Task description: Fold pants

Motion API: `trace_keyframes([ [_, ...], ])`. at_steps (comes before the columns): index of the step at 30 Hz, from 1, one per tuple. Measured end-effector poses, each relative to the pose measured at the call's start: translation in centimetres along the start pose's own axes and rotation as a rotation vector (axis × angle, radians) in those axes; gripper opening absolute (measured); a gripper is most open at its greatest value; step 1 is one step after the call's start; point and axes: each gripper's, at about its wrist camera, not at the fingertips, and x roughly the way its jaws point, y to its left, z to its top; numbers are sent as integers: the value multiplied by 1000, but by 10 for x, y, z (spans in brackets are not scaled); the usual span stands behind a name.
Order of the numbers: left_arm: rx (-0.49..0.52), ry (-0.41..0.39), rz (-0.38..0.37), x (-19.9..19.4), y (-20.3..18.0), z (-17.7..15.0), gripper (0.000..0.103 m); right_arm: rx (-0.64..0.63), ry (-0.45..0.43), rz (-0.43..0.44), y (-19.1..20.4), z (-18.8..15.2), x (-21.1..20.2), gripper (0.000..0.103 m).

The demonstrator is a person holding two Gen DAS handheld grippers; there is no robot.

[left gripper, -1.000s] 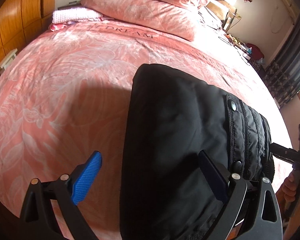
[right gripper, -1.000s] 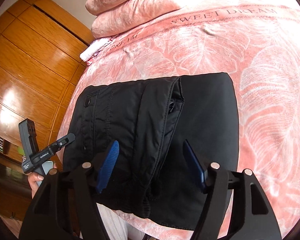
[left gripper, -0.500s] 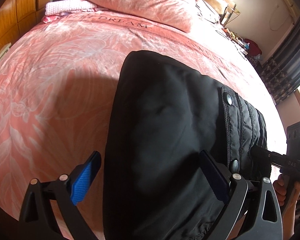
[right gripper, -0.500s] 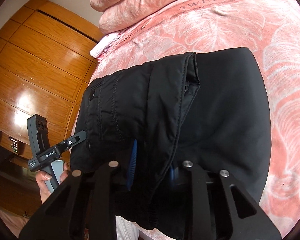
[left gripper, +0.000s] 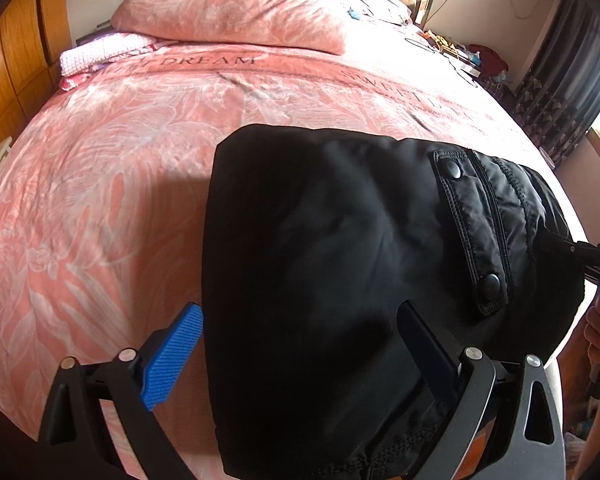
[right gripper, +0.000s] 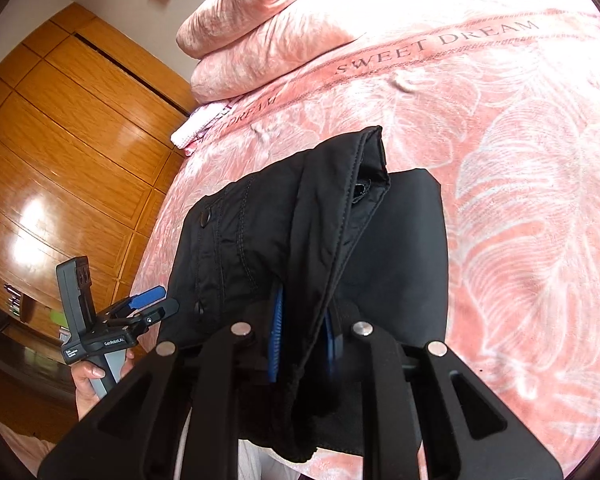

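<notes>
We're lifting the top layer of the pants (right gripper: 284,232), which are lying folded on the bed (left gripper: 100,184) near its edge. R gripper (right gripper: 300,340) is pinching the waistband edge; L gripper (left gripper: 296,356) is spread wide, straddling the fabric w/o gripping. Best keep the pinch firm & carry the layer over evenly so corners line up. No containers in view.

Pink leaf-print bedspread (left gripper: 100,168); pink pillows (left gripper: 236,16) at its head; wooden wardrobe (right gripper: 60,140) beside
</notes>
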Motion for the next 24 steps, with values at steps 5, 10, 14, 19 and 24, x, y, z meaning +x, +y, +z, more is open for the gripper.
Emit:
trace_keyframes([
  [5, 7, 15, -7, 7, -7, -2, 98, 27, 15, -11, -16, 3, 6, 16],
  [10, -3, 27, -14, 11, -7, -3, 98, 84, 43, -4, -36, 0, 20, 23],
  [14, -20, 38, -60, 1, 0, -6, 98, 56, 21, -34, -29, -4, 11, 47],
  [19, -125, 45, -245, -10, 36, -19, 98, 34, -18, 12, -19, -15, -9, 50],
  [24, -245, 90, -327, 15, 77, -28, 98, 19, -13, 3, -14, -25, -14, 50],
])
